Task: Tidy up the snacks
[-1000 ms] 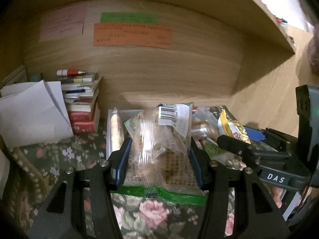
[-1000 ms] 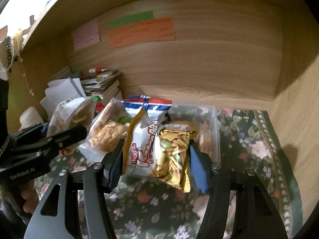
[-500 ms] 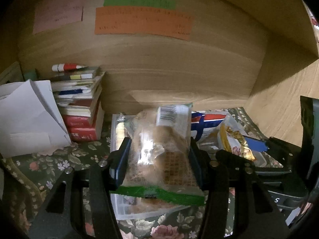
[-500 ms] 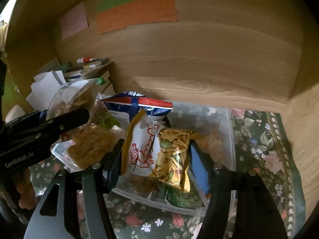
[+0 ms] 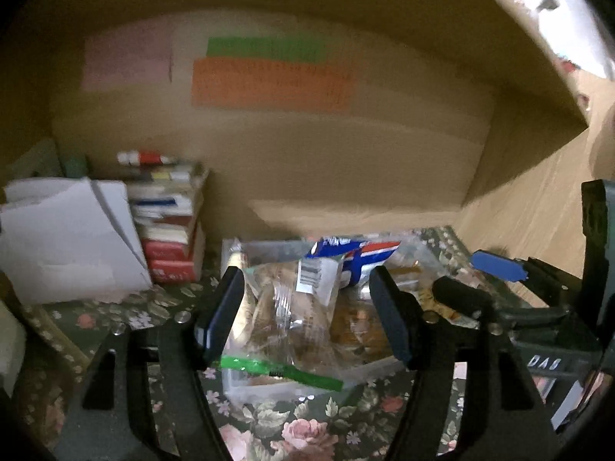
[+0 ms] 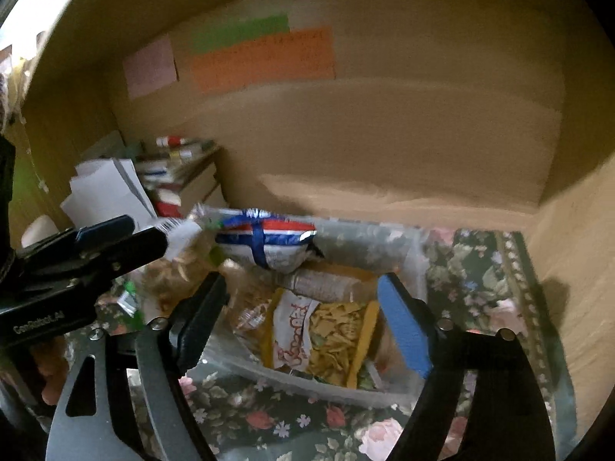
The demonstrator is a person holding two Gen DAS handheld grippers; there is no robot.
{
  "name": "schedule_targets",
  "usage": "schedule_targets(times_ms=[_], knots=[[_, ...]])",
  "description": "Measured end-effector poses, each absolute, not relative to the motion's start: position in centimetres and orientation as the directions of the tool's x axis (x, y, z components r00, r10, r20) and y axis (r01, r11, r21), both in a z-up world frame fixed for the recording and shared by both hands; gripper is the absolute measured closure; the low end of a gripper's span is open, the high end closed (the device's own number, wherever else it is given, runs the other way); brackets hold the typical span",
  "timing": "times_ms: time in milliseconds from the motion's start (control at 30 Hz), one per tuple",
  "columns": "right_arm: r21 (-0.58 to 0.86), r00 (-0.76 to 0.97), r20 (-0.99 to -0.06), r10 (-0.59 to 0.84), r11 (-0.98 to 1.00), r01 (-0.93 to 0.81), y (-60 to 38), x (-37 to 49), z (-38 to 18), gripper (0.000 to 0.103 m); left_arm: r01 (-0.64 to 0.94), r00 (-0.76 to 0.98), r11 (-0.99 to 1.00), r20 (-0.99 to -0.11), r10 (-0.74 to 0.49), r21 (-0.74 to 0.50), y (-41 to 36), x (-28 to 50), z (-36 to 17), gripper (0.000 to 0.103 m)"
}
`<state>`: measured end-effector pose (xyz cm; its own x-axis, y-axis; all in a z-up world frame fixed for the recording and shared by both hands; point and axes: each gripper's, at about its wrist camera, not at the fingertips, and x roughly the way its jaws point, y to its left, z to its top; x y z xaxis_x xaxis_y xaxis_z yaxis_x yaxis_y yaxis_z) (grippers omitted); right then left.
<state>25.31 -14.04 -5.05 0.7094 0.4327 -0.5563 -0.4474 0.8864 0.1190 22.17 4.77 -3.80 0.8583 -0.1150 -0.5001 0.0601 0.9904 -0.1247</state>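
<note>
A clear plastic bin (image 6: 307, 378) stands on the floral cloth and holds several snack bags. My left gripper (image 5: 307, 307) is open above its left end; the clear cookie bag with a green strip (image 5: 292, 330) lies loose in the bin between the fingers. My right gripper (image 6: 303, 326) is open above the bin's right half; the yellow-and-white chip bag (image 6: 319, 338) lies in the bin below it. A blue, white and red bag (image 6: 269, 238) stands at the bin's back, also seen in the left wrist view (image 5: 353, 257).
A stack of books (image 5: 169, 223) with a marker on top and white folded paper (image 5: 69, 238) stand left of the bin. Coloured notes (image 5: 269, 77) hang on the wooden back wall. A wooden side wall (image 6: 576, 249) stands to the right.
Both grippers opened and let their bags fall into the bin. Both then pulled back a little from the bin.
</note>
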Motion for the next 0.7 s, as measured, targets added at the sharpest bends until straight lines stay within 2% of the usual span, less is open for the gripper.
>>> schedule_targets(times_ms=[200, 333, 533, 600, 700], knots=[[0.113, 0.786, -0.437, 0.437, 0.894, -0.434, -16.0, 20.8, -0.9, 0.024, 0.056, 0.915, 0.991, -0.392, -0.099, -0.118, 4.4, 17.2, -0.3, 0.036], [0.104, 0.827, -0.355, 0.435, 0.898, -0.428, -17.0, 17.3, 1.4, 0.019, 0.054, 0.943, 0.993, -0.322, -0.086, -0.105, 4.0, 13.7, 1.8, 0.036], [0.102, 0.851, -0.277, 0.446, 0.895, -0.435, -18.6, 13.2, 3.5, 0.019, 0.060, 0.965, 0.994, -0.251, -0.080, -0.089, 3.2, 8.9, 3.8, 0.036], [0.103, 0.855, -0.257, 0.450, 0.893, -0.439, -18.8, 12.0, 3.9, 0.019, 0.056, 0.969, 0.996, -0.234, -0.072, -0.074, 2.8, 7.5, 4.2, 0.033], [0.101, 0.857, -0.238, 0.457, 0.889, -0.447, -18.9, 10.3, 4.1, 0.018, 0.051, 0.975, 0.997, -0.211, -0.064, -0.065, 2.5, 5.8, 4.4, 0.024]])
